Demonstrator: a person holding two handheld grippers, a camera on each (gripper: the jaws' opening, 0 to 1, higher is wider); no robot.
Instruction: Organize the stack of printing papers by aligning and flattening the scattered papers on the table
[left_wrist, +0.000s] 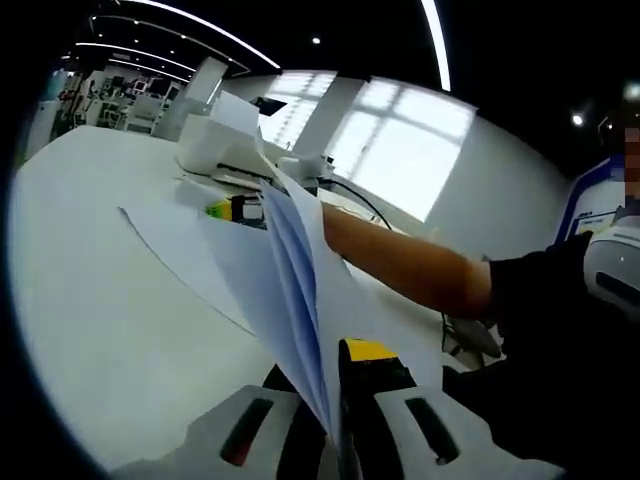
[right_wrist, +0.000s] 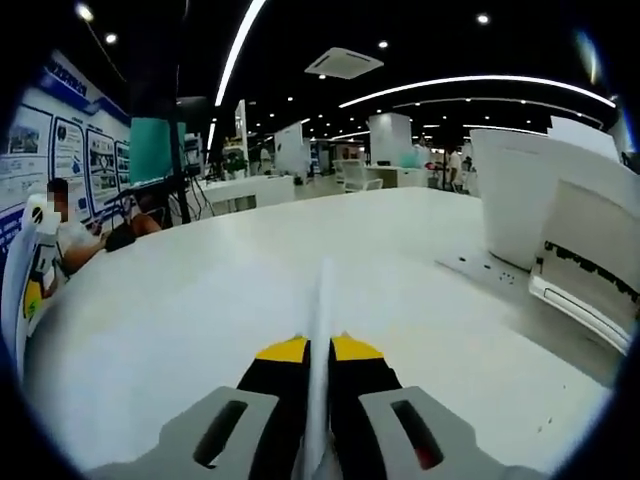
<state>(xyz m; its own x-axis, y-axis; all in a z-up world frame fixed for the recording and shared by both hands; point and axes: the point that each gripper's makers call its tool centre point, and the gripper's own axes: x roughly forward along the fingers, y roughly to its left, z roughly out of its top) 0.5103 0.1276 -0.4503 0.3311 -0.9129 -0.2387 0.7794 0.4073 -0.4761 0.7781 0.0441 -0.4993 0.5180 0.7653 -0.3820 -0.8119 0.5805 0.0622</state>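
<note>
A stack of white printing papers (left_wrist: 295, 270) stands on edge above the white table (left_wrist: 110, 300), seen edge-on in the left gripper view. My left gripper (left_wrist: 328, 378) is shut on its near end. A person's forearm (left_wrist: 400, 262) reaches in from the right to the stack's far end, where the right gripper (left_wrist: 242, 210) shows yellow and black beside the paper. One sheet (left_wrist: 190, 250) sags out to the left towards the table. In the right gripper view, the right gripper (right_wrist: 319, 352) is shut on the same papers (right_wrist: 320, 300), which show as a thin white edge.
A white printer (left_wrist: 215, 150) stands on the table behind the stack, with a black cable (left_wrist: 365, 200) trailing from it; the printer (right_wrist: 555, 215) is close on the right in the right gripper view. A person (right_wrist: 70, 240) sits past the table's left edge.
</note>
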